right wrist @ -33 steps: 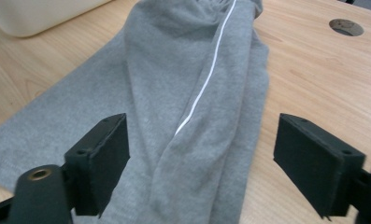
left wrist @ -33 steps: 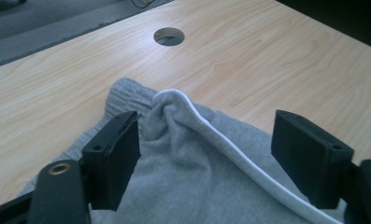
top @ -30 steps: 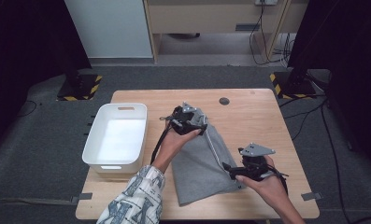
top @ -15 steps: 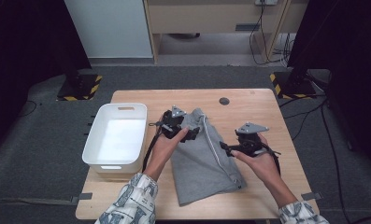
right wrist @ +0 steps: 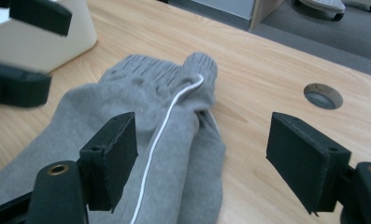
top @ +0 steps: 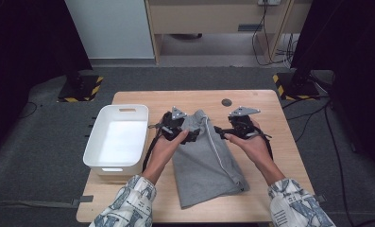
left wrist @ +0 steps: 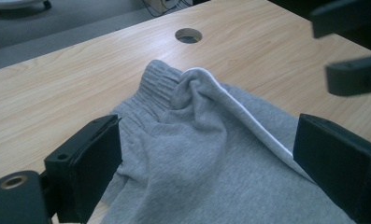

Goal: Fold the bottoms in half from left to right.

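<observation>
Grey garment [top: 205, 161] lay folded on the worktop [top: 279, 142], waistband end toward the far edge, a white stripe [right wrist: 162, 130] running down its length. Left gripper [top: 187, 134] sat at the waistband's left side, its fingers [left wrist: 87, 165] spread wide with cloth lying between them, not pinched. Right gripper [top: 220, 132] sat at the garment's right edge; its fingers [right wrist: 110, 161] had just been closing yet stood well apart (one over the cloth, the other above bare wood), pressing nothing. White bin [top: 102, 161] stood left of the garment, near the left hand [top: 164, 149]. A round hole [top: 226, 102] showed in the worktop beyond the waistband.
</observation>
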Demonstrator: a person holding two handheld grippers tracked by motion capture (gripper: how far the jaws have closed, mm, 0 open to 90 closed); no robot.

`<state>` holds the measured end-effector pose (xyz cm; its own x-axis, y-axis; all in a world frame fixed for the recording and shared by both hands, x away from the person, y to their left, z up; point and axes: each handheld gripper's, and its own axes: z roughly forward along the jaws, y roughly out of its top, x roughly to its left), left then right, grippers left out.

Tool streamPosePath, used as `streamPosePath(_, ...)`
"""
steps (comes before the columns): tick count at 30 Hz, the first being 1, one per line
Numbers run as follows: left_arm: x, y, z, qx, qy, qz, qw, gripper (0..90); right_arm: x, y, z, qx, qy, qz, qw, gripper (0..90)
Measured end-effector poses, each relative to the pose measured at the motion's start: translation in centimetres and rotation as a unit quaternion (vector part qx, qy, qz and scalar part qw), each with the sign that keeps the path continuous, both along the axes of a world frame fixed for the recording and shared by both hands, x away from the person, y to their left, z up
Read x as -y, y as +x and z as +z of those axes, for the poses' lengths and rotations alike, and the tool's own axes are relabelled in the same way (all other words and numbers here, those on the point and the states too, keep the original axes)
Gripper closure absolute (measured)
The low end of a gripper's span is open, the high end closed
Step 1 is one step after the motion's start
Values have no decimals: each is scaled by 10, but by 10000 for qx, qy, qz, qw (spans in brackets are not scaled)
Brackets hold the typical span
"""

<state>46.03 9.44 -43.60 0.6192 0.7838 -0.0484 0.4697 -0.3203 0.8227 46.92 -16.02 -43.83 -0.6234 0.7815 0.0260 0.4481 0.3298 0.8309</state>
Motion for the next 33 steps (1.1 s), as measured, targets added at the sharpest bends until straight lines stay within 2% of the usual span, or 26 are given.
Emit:
streamPosePath(4,1,-2,-1,-12,11,38,10000,73,-3,11,4,-65,-17,33,10000,256)
streamPosePath(7,2,-4,-2,-18,120,78,9999,73,-5,16,5,-115,-15,39,9999,258)
streamPosePath(9,3,-9,-2,45,92,136,9999,78,-9,23,8,-185,-107,143,9997,250)
streamPosePath(12,5,-11,-5,-37,2,146,9999,82,-13,30,8,-250,-234,217,9992,243)
streamPosePath(14,4,-12,-6,-29,58,150,9999,82,-15,34,8,-319,-207,211,9991,247)
streamPosePath(18,0,-12,-9,-58,-31,241,9997,93,-19,37,8,-340,-243,205,9989,256)
streamPosePath(19,-2,-11,-10,-82,-36,307,9995,96,-20,40,8,-355,-214,204,9989,274)
streamPosePath(22,-8,-10,-12,15,-80,371,9993,118,-21,44,10,-344,-107,208,9991,352)
streamPosePath(24,-10,-9,-12,15,-101,422,9991,118,-21,45,10,-341,-92,196,9992,369)
streamPosePath(27,-15,-7,-14,-34,-129,513,9986,118,-23,48,10,-372,-126,140,9991,404)
streamPosePath(30,-18,-3,-17,-183,-147,620,9978,121,-25,54,5,-416,-63,73,9991,413)
streamPosePath(33,-19,2,-21,-252,-194,692,9971,128,-28,60,-4,-513,-183,15,9985,423)
